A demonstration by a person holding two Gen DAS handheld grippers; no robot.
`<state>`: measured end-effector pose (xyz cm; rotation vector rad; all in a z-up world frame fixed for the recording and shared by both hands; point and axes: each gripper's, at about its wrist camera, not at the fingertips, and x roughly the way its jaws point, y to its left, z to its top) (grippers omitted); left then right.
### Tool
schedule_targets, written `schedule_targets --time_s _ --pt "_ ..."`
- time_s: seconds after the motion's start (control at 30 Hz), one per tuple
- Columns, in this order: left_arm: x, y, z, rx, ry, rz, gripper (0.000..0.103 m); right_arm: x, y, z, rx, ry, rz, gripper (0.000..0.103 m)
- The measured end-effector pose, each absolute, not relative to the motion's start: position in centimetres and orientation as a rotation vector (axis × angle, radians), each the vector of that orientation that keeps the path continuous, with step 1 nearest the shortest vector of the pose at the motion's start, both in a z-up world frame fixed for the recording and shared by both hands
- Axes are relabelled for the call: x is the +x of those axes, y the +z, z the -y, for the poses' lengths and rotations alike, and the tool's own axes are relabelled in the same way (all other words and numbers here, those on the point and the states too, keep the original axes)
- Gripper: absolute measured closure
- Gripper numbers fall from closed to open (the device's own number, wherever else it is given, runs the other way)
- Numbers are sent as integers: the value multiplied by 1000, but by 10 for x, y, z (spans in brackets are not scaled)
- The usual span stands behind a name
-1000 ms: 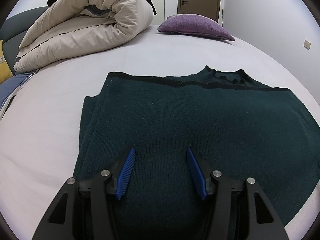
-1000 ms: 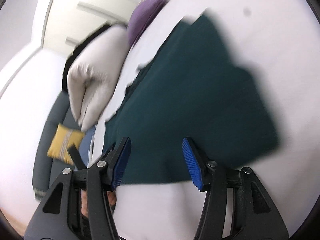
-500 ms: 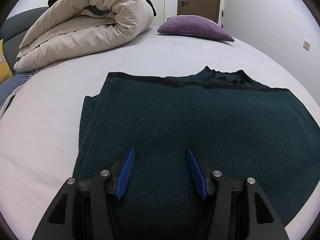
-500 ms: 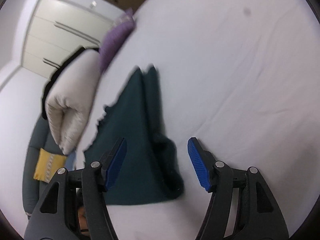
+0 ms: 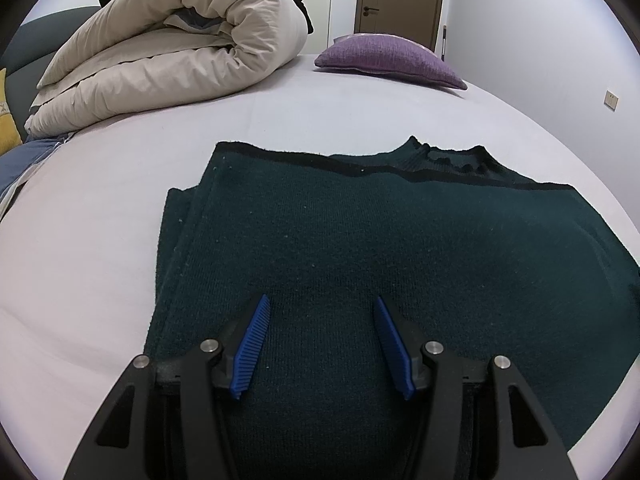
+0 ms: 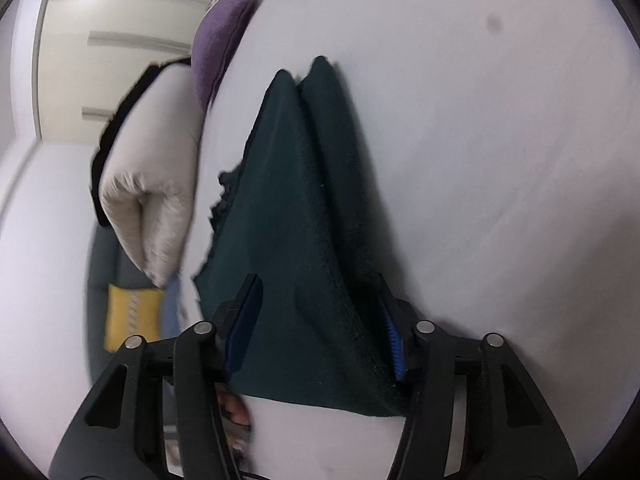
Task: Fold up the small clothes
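Observation:
A dark green knitted sweater (image 5: 360, 248) lies folded flat on the white bed, its collar at the far edge. My left gripper (image 5: 320, 304) is open and empty, held over the sweater's near middle. In the right wrist view the sweater (image 6: 296, 220) is seen from its side edge, with stacked layers showing. My right gripper (image 6: 316, 288) is open, its jaws standing to either side of the sweater's near edge. The view is blurred, so I cannot tell whether the fingers touch the cloth.
A rolled beige duvet (image 5: 168, 52) lies at the far left of the bed (image 5: 80, 240), with a purple pillow (image 5: 392, 60) at the far end. A yellow cushion (image 6: 132, 312) and a grey sofa are beside the bed. A wall runs along the right.
My right gripper has swung and moved in onto the sweater's side edge, which now sits between its open jaws. My left gripper and the sweater have not moved.

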<state>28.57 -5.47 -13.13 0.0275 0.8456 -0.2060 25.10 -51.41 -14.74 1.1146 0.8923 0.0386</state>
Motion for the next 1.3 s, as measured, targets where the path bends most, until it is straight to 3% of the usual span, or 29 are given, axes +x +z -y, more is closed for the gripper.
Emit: schedule_targets --time_s 0.23,0.33,0.7,0.87,1.07,1.17,1.3 --pt "285 -132 54 21 -208 -845 45 258 -160 507 1161 5 -873 79" --pt "285 -131 54 21 -208 -844 45 257 -163 506 1156 -5 -851 84" --pt "285 -131 51 -13 -223 -841 45 258 -145 489 1010 -118 -829 87" --pt "285 -131 48 -40 -234 -837 46 270 -113 457 817 -195 -834 87" --pt "285 -132 40 -99 -259 -833 46 328 -67 306 279 -71 -889 87" --pt "285 -130 28 -178 -296 -828 46 345 -88 218 23 83 -965 87" --pt "284 -124 3 -355 -355 -847 46 358 -124 186 -62 93 -1027 88"
